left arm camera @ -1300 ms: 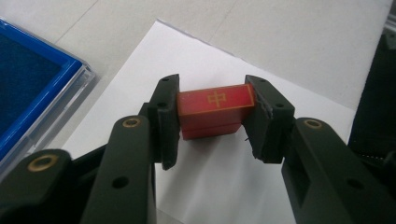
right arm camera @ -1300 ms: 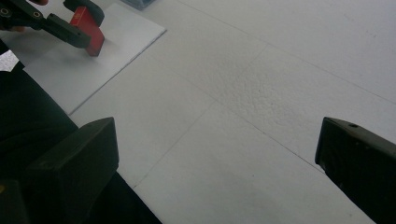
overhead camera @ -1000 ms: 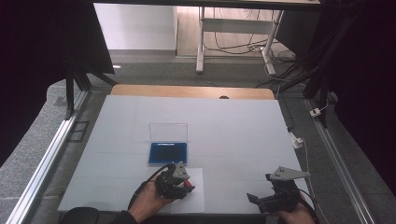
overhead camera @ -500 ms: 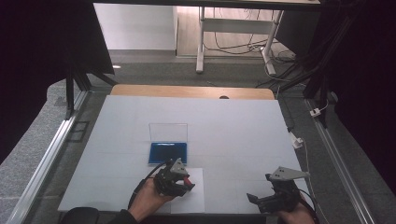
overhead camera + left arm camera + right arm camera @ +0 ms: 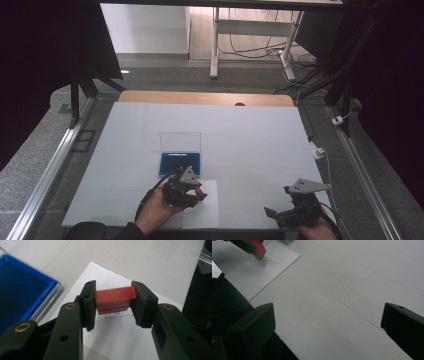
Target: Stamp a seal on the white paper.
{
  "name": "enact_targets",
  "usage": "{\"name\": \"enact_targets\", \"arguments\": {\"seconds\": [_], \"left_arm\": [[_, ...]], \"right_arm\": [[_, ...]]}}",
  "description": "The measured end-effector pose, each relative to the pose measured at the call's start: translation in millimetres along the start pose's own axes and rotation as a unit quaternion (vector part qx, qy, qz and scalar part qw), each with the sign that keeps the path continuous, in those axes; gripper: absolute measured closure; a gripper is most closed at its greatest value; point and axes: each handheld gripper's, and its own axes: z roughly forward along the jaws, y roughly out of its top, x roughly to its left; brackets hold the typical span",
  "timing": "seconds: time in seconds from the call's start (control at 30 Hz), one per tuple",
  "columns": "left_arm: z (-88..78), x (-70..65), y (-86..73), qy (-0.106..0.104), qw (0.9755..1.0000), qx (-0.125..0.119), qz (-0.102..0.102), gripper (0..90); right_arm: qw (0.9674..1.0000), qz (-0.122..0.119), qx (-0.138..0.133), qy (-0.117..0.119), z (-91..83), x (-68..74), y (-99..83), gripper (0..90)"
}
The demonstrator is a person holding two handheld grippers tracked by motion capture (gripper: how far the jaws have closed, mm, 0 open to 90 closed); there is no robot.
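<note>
Left gripper view: left claw [image 5: 115,305] clamping red stamp [image 5: 115,299] above paper [image 5: 117,335]; right claw [image 5: 327,325] wide.

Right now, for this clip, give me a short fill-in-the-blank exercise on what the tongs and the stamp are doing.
1. The left tongs are shut on a ____ stamp.
2. The stamp hangs above a white sheet of ____.
3. The open ink pad case beside the sheet has a ____ inside.
4. The right tongs stand ____ with nothing between them.

Missing words: red; paper; blue; open
</note>
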Motion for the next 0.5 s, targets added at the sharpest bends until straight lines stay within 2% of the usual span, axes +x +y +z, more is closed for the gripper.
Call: {"name": "enact_targets", "arguments": {"seconds": [0.5], "left_arm": [[-10.9, 9.6, 1.3, 0.011, 0.9999, -0.010, -0.007, 57.8]], "right_arm": [[1.0000, 0.000, -0.001, 0.001, -0.1, -0.1, 0.0, 0.0]]}}
